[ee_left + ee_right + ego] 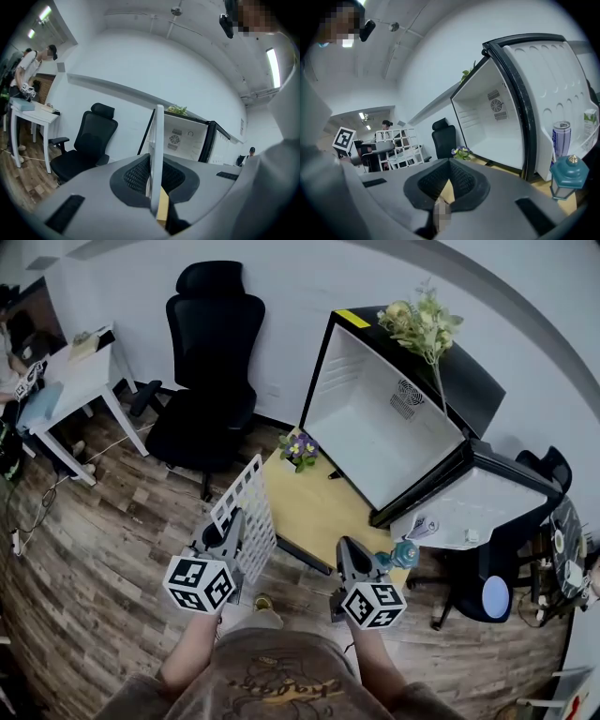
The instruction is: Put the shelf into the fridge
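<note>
One fridge stands at about two o'clock. It is a black box with a smooth white lining, and its single door is swung wide open. One black mesh-backed office chair stands at eleven o'clock, and one white desk at ten. One low table with a pale wooden top lies straight ahead, touching the fridge's base.

The one shelf is a flat white grid of square openings. It is held on edge above the table's near left corner, outside the fridge. The left gripper is clamped on the shelf's rim, with the white bar pinched between ribbed black pads. The right gripper, at five o'clock, has its jaws pressed together on nothing. Both are grey, and each carries one black-and-white marker cube.

One leafy sprig sits on the fridge top. One small pot of purple flowers sits at the table's far end. One teal lantern-shaped piece stands just right of the right gripper.
</note>
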`<control>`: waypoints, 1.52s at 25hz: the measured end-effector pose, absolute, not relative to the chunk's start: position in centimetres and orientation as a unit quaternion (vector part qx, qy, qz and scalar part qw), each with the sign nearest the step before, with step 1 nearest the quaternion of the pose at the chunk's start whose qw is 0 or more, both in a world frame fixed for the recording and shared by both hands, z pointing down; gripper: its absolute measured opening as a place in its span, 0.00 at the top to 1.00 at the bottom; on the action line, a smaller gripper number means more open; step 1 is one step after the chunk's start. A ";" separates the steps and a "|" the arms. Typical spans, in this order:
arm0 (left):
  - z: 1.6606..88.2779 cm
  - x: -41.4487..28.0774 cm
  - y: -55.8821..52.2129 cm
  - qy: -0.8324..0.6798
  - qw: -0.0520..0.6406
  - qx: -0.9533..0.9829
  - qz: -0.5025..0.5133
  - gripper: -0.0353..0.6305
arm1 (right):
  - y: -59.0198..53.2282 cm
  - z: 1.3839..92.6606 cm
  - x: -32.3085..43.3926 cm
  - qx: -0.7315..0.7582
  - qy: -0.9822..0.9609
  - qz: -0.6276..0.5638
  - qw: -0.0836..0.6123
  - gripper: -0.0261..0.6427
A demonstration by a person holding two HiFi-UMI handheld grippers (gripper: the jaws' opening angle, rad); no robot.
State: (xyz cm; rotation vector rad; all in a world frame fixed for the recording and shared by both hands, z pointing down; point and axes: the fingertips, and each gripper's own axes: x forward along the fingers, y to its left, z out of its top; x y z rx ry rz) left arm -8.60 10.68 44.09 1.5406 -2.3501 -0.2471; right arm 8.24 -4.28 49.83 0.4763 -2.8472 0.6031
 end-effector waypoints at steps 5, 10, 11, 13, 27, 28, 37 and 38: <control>44.3 -9.7 9.5 -0.815 0.163 0.550 -0.087 0.88 | -4.8 49.8 7.7 0.174 -0.958 0.207 0.092 0.97; 43.8 -9.9 7.4 -0.806 0.163 0.562 -0.087 0.88 | -6.2 49.8 7.8 0.187 -0.955 0.211 0.091 0.97; 43.8 -9.9 7.0 -0.804 0.164 0.564 -0.087 0.88 | -6.5 49.8 7.7 0.189 -0.955 0.212 0.090 0.97; 43.8 -10.0 6.4 -0.802 0.168 0.567 -0.087 0.88 | -7.0 49.7 7.5 0.189 -0.955 0.213 0.088 0.97; 40.7 -11.7 0.4 -0.799 0.150 0.574 -0.099 0.88 | -12.6 48.8 5.7 0.181 -0.957 0.214 0.076 0.97; 40.5 -11.7 0.0 -0.799 0.148 0.574 -0.100 0.88 | -13.0 48.8 5.5 0.180 -0.957 0.214 0.075 0.97; 40.3 -12.0 -3.3 -0.794 0.140 0.583 -0.098 0.88 | -15.0 48.9 4.6 0.172 -0.958 0.218 0.067 0.97; 40.2 -12.1 -3.8 -0.792 0.141 0.586 -0.098 0.88 | -15.2 48.9 4.6 0.176 -0.957 0.219 0.067 0.97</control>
